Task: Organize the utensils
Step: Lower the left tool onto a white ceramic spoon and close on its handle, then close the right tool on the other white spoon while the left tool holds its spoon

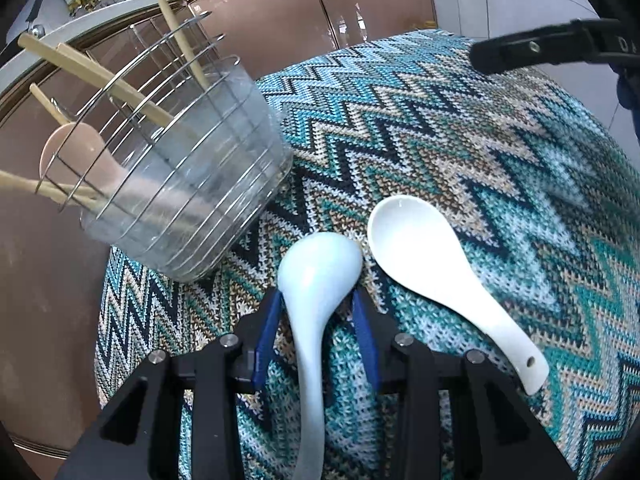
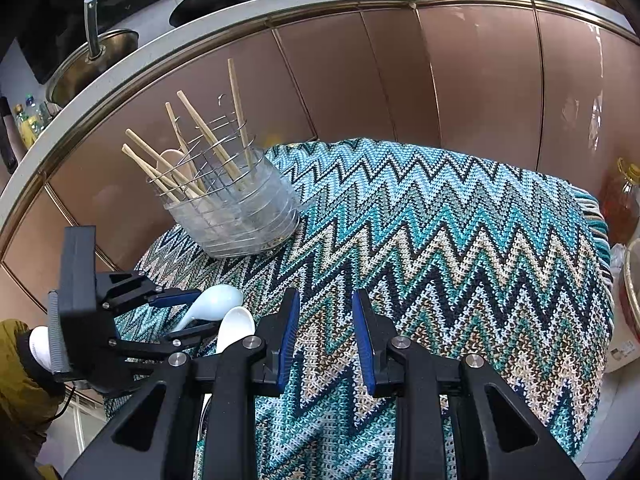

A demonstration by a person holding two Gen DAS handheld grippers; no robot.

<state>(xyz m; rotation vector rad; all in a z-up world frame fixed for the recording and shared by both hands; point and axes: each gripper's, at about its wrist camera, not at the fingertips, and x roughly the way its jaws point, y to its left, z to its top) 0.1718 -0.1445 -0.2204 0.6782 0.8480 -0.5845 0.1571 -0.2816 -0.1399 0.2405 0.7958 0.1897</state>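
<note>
Pale blue spoon [image 1: 316, 280] sits between the left gripper [image 1: 316, 308] fingers [image 1: 267, 332], bowl end forward past the tips, handle running back toward the camera. Blue pads press the neck on both sides: pinched. In the right wrist view the same spoon [image 2: 214, 300] is seen lifted just above the cloth, the left gripper [image 2: 188, 312] coming in from the left and pointing down at a slant. A hand in a dark glove with an olive sleeve [image 2: 18, 364] holds that gripper.

White spoon [image 1: 432, 276] lies bowl up on the zigzag knit cloth [image 1: 460, 152], just beside the blue one on its right, the bowls nearly touching; handle with a small hole points to the lower right.

Right gripper [image 2: 326, 336] angled down over bare cloth, fingers [image 2: 289, 332] spread partway, nothing between them. Its tip shows at the top right of the left wrist view.

Wire utensil holder [image 1: 192, 184] with a clear plastic liner stands at the far left part of the cloth-covered bench. It holds several wooden chopsticks [image 1: 100, 76] leaning outward and a pinkish-beige spoon [image 1: 80, 156].

Brown cabinet doors [image 2: 400, 80] behind.
</note>
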